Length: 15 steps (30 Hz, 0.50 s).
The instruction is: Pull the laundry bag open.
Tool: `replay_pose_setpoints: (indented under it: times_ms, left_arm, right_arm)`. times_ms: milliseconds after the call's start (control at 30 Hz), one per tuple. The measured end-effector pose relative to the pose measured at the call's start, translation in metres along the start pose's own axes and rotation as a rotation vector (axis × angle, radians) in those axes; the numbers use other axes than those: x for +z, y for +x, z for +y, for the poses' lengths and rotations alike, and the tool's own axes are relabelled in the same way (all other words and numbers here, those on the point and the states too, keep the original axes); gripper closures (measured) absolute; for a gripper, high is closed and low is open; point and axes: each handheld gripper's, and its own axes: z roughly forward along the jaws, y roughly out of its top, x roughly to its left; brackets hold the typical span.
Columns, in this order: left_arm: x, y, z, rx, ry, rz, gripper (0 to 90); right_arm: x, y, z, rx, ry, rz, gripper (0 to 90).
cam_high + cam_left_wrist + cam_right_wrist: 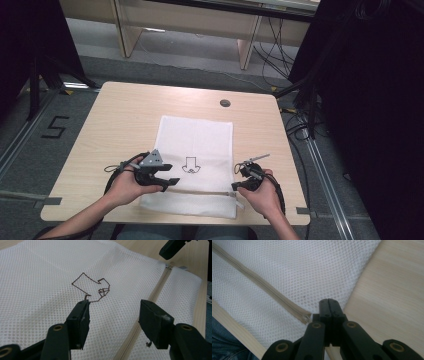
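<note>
Jaws of the right gripper (328,305) are pinched together at the zip's end (305,318); left gripper (113,315) gapes over the mesh bag (45,277); next, probably, pulling the zip along

The bag (196,150) is white mesh cloth with a beige fabric zipper (262,288). The table (120,120) is pale, matt wood. The jaws look like matt black plastic.

A lab: black curtains (370,100), taped floor marks (54,127) (numbered), loose cables (272,45).
</note>
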Motion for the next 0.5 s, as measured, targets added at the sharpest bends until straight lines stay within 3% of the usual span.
replay_pose_setpoints:
  times_ms: [67, 100, 133, 200, 233, 267, 300, 500]
  left_arm:
    - [0.001, 0.0, 0.0, 0.003, 0.015, 0.002, 41.8]
    - [0.003, -0.001, -0.001, -0.004, 0.015, 0.002, 41.8]
    - [0.003, -0.001, -0.001, 0.008, 0.018, 0.0, 41.9]
    - [0.003, -0.001, 0.0, 0.011, 0.024, -0.001, 42.0]
    - [0.004, -0.003, 0.0, 0.003, 0.015, -0.003, 42.1]
    - [0.003, -0.002, 0.0, 0.028, 0.023, -0.003, 42.3]
    - [0.004, -0.003, 0.0, 0.008, 0.017, -0.009, 42.5]
    - [0.007, -0.012, 0.006, 0.031, 0.001, -0.039, 47.4]
  right_arm:
    - [0.005, 0.0, 0.001, -0.009, 0.01, 0.001, 90.0]
    - [0.009, 0.0, 0.0, 0.013, 0.043, 0.001, 90.0]
    - [0.011, -0.002, 0.0, -0.015, 0.041, 0.001, 90.0]
    - [0.014, 0.0, -0.001, 0.008, 0.053, 0.006, 90.0]
    - [0.015, -0.002, -0.001, -0.027, 0.046, 0.002, 90.0]
    - [0.016, -0.001, -0.001, -0.027, 0.051, 0.001, 90.0]
    - [0.017, -0.001, -0.001, -0.025, 0.051, -0.001, 90.0]
    - [0.018, 0.001, 0.0, -0.039, 0.072, -0.004, 90.0]
